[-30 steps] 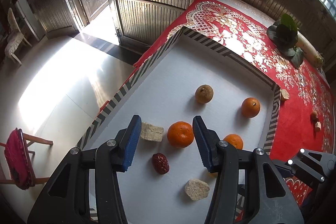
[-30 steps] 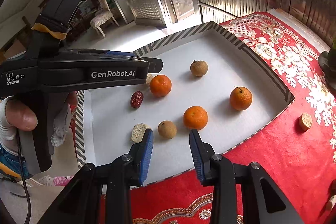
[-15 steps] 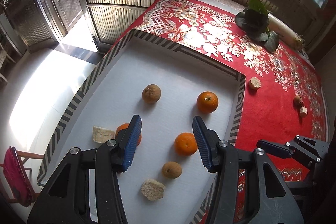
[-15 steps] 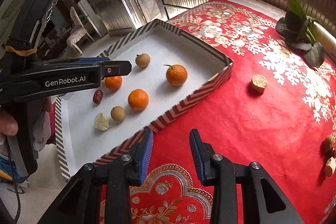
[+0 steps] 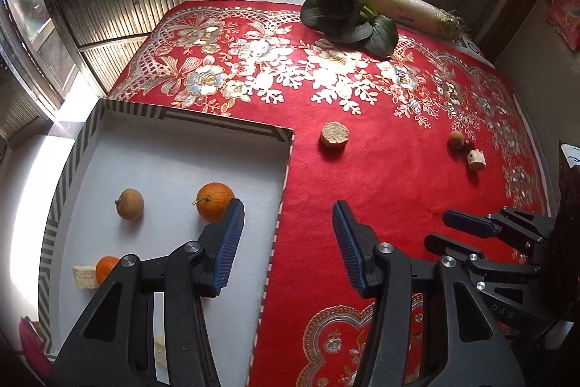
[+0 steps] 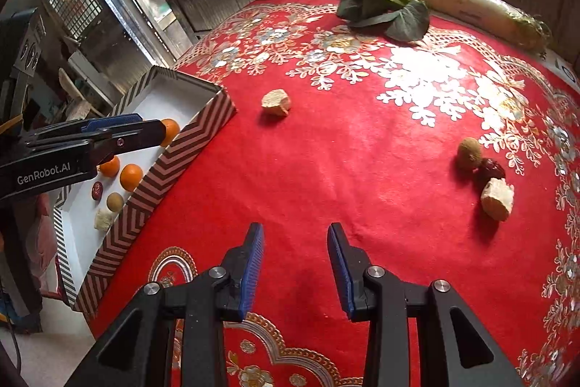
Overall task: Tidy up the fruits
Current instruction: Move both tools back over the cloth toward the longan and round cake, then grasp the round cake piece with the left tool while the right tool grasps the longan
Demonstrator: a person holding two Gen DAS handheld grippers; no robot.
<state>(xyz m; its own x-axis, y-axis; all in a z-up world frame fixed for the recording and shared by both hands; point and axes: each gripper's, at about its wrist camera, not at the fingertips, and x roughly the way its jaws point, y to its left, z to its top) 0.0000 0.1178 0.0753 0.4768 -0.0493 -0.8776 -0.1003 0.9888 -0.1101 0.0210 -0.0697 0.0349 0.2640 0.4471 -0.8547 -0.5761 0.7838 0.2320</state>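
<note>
We hold both grippers empty, jaws spread wide, above the red embroidered cloth of the table [image 6: 326,169]. The left gripper [image 5: 288,234] hangs over the near corner of the striped box [image 5: 286,169], so it stays close to the fruit already gathered there: the stemmed orange [image 5: 214,200], a brown longan [image 5: 129,204] and another orange [image 5: 105,268] beside a pale chunk [image 5: 84,276]. The right gripper [image 6: 295,263] points out across the open cloth, we judge because the loose pieces lie on that side. A longan [image 6: 468,153], a dark red date [image 6: 492,168] and a pale crumbly chunk [image 6: 497,194] sit touching in a small cluster, well apart from the box. Another pale chunk [image 6: 276,102] rests alone, nearer the box. Leafy greens [image 6: 380,6] and a white radish [image 6: 471,8] lie at the far edge, out of the working area. The cluster looks like the next target; its pieces touch, so picking one may nudge the others.
</note>
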